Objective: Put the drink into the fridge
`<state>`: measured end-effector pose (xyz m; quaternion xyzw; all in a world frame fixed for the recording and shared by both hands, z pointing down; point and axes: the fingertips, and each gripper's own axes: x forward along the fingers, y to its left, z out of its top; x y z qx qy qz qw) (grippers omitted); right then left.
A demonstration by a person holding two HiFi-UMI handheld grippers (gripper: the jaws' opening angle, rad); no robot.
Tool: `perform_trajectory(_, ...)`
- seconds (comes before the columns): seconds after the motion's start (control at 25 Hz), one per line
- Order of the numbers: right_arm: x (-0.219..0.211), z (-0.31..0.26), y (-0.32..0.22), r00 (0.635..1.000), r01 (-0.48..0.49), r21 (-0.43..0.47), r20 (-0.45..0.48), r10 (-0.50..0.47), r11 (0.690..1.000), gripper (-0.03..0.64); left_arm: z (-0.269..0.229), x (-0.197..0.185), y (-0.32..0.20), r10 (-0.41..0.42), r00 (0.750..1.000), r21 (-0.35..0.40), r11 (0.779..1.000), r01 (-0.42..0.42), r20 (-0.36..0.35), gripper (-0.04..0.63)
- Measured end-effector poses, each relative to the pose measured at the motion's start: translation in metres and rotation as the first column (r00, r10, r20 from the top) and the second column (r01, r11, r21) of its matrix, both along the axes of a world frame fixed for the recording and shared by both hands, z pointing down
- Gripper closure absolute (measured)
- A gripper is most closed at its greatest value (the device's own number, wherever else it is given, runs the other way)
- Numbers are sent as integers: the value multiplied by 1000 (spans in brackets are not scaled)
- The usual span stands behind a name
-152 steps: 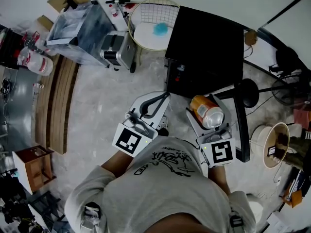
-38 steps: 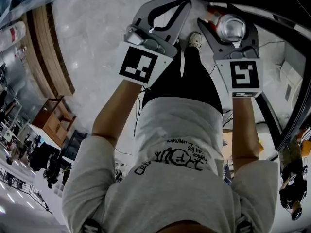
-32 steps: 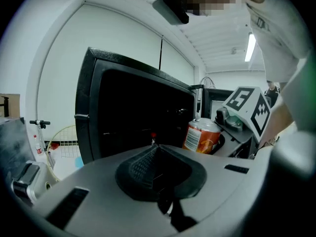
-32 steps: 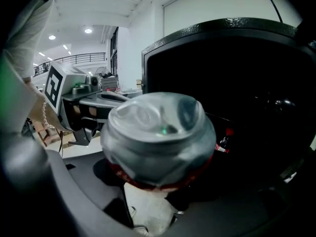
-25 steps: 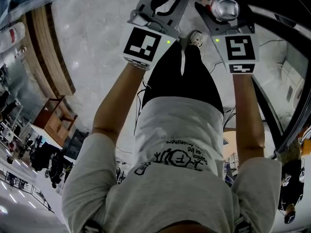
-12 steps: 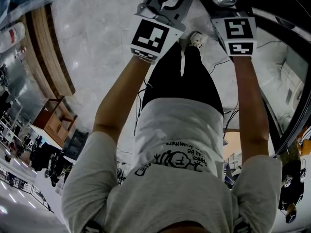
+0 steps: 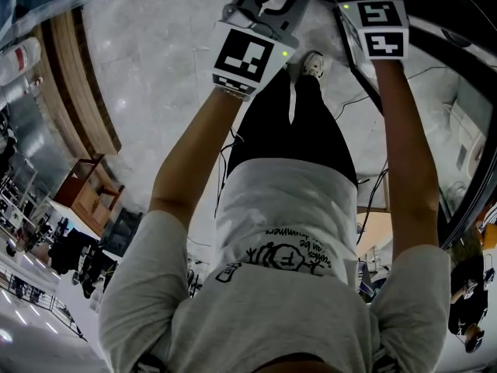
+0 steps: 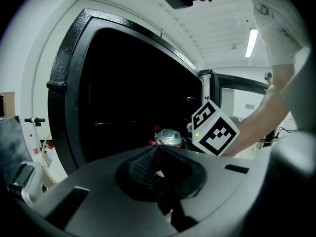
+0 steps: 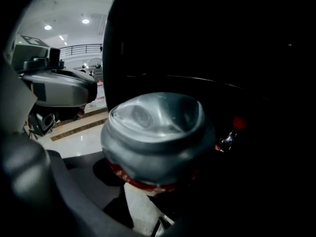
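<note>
The right hand-held gripper (image 9: 153, 177) is pinching a drink can (image 9: 155, 127) by its red-banded body, jaws spread wide around it. The can's silver end tips toward the gripper's camera, so it does not sit upright. It hangs right at the mouth of the black fridge (image 8: 69, 83), in front of the dark interior and not yet resting on anything inside. The left hand-held gripper (image 8: 157, 152) has its jaws pressed together with nothing between them. It hovers just outside the fridge, near the opening.

The likeliest trouble is the tilt. If the can is let go at this angle, it would probably fall over or roll toward the front of the fridge instead of standing. A bottle with a red cap (image 9: 228, 138) stands inside the fridge, just beyond the can. Pushing straight in could knock it over. The interior is too dark to make out a shelf clearly, so the can might also catch an unseen edge on the way in.
</note>
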<state>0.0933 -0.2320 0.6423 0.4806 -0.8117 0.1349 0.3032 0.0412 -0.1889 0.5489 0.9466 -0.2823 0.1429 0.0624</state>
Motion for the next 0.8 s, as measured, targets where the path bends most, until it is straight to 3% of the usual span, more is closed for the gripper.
perform_trajectory(0.8, 17, 42, -56, 999, -38, -50, -34, 37, 998, 279, 10, -6, -3, -12, 1000, -18, 1000, 12, 4, 574)
